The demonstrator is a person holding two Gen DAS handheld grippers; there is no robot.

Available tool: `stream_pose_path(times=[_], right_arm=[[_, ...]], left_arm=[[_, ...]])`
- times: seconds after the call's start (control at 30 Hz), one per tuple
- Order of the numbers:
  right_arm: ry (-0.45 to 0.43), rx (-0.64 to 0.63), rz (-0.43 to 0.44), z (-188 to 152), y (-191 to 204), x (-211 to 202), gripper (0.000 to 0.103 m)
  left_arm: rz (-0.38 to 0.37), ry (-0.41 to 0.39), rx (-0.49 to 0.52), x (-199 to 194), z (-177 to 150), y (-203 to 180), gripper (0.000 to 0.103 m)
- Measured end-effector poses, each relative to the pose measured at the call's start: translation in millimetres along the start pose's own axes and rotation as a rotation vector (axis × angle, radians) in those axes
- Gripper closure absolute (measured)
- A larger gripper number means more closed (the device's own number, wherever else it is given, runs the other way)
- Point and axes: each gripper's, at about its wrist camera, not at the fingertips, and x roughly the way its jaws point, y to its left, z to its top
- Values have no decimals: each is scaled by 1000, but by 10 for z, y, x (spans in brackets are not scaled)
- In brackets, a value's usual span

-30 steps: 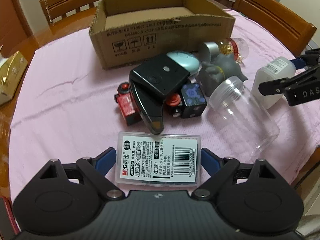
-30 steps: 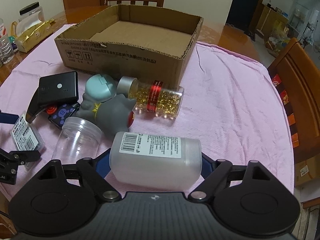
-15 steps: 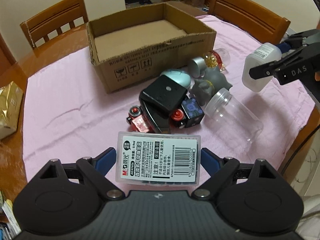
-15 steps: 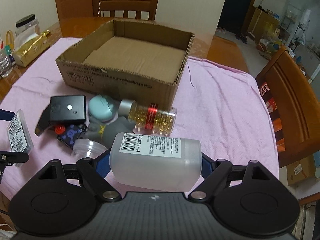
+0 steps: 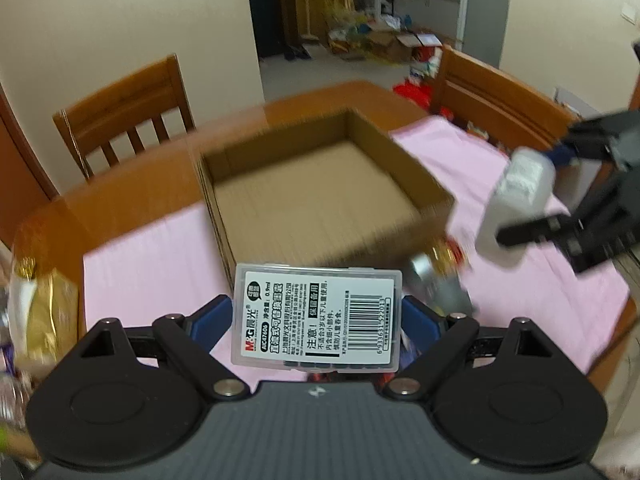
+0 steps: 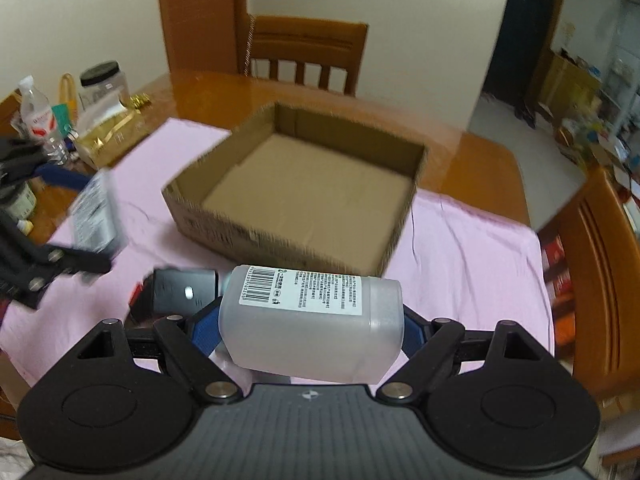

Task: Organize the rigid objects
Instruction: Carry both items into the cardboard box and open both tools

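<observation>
My left gripper [image 5: 318, 318] is shut on a clear flat plastic case [image 5: 318, 316] with a white printed label, held crosswise above the pink cloth. My right gripper [image 6: 310, 328] is shut on a white translucent bottle [image 6: 312, 320] lying sideways between its blue pads. An open, empty cardboard box [image 5: 320, 192] [image 6: 304, 188] sits ahead of both. In the left wrist view the right gripper [image 5: 560, 200] with its bottle [image 5: 516, 208] hangs at the right of the box. In the right wrist view the left gripper [image 6: 52, 228] with the case [image 6: 94, 212] hangs at the left.
A black device [image 6: 180, 292] and a bottle of yellow capsules [image 5: 440, 264] lie on the pink cloth [image 6: 472, 264] below the grippers. Wooden chairs [image 5: 124, 120] [image 6: 304, 56] ring the table. A gold packet [image 6: 108, 136], a jar and a small bottle stand at the table's left end.
Both grippers have risen with their loads. The box now shows from higher up with its whole floor in sight, and most of the loose objects have dropped below the frames.
</observation>
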Motion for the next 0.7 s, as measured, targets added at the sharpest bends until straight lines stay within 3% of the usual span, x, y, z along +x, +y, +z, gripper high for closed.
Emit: stream_pose_path(times=[0.33, 0.7], right_arm=[[-34, -30, 43, 425, -250, 191, 15], [-34, -42, 47, 620, -390, 411, 15]], left_arm=[[58, -20, -37, 708, 757, 173, 13], [125, -3, -142, 1377, 1106, 456, 12]])
